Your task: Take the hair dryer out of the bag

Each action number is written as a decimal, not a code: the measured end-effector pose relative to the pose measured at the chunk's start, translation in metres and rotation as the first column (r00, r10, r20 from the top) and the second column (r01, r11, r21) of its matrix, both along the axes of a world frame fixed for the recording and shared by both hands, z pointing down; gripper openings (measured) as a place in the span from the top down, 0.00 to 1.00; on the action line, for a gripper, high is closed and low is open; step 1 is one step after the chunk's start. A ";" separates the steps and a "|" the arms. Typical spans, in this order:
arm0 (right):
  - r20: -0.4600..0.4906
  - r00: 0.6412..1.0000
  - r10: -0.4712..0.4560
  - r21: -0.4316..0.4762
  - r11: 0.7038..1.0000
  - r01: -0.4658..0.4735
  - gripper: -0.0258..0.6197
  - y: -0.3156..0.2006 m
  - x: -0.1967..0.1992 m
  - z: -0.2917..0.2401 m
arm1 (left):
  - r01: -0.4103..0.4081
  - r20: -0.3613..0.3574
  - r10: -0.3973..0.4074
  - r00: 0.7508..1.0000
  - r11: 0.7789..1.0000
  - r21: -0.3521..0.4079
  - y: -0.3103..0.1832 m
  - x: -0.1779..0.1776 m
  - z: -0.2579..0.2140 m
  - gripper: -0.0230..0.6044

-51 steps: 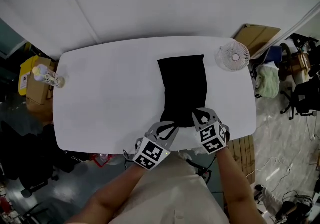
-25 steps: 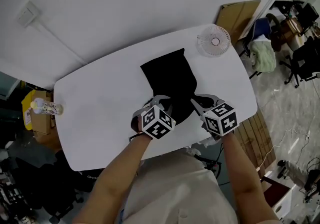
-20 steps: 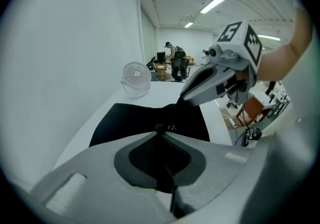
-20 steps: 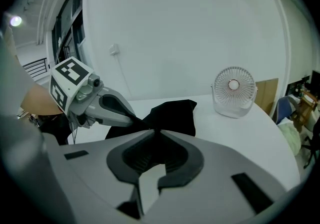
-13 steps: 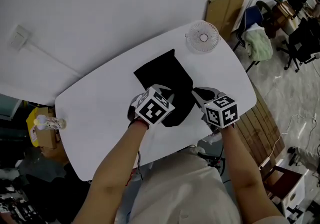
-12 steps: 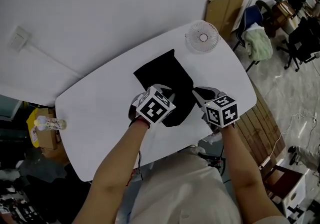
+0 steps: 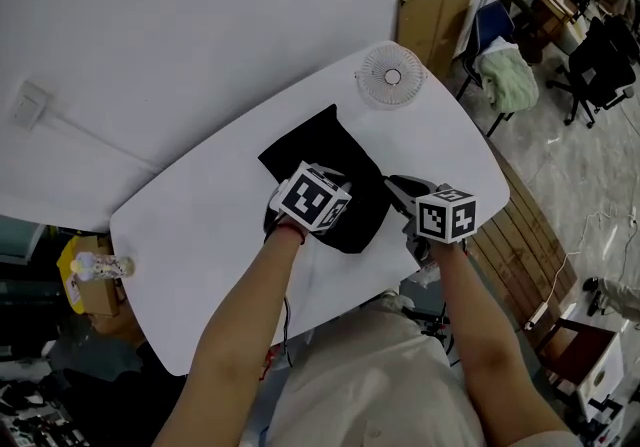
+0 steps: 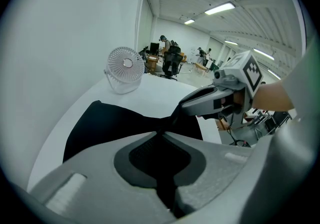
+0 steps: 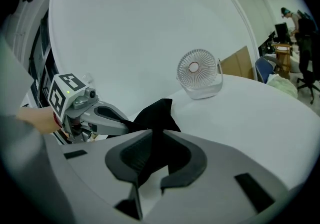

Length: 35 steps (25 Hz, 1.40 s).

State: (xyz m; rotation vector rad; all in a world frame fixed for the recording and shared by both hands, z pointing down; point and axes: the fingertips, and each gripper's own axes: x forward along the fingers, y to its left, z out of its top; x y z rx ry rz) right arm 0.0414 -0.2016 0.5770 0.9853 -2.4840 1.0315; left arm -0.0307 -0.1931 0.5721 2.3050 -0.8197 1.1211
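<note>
A black cloth bag (image 7: 330,157) lies flat on the white table (image 7: 200,225), its near end lifted between the two grippers. No hair dryer shows in any view. My left gripper (image 7: 335,190) is shut on a fold of the bag's near edge (image 8: 107,123), seen pinched at its jaws (image 8: 161,135). My right gripper (image 7: 393,187) has black fabric (image 9: 155,113) running between its jaws (image 9: 152,135), which are opening while the tips still pinch it. Each gripper shows in the other's view: the right one (image 8: 200,102), the left one (image 9: 107,120).
A small white desk fan (image 7: 391,77) stands at the table's far right corner, beyond the bag. A small bottle (image 7: 98,265) sits off the table's left end. A cardboard sheet (image 7: 440,10) and office chairs (image 7: 600,65) are on the right.
Both grippers have moved farther over the table with the bag's near edge. The left one rose a little; the right one rolled and sank slightly.
</note>
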 end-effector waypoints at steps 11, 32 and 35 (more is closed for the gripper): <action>0.435 0.881 0.183 -0.073 0.983 -0.168 0.79 -0.004 0.050 -0.042 | 0.023 -0.051 -0.024 0.998 0.999 -0.022 -0.010 0.006 -0.008 0.94; -0.170 0.985 0.003 0.140 0.990 0.021 0.85 0.068 -0.048 0.008 | 0.021 -0.105 -0.024 0.994 0.999 -0.028 -0.014 0.014 -0.020 0.94; -0.200 0.980 0.000 0.136 0.990 0.027 0.76 0.064 -0.050 0.015 | 0.018 -0.107 -0.021 0.994 0.999 -0.028 -0.015 0.014 -0.020 0.94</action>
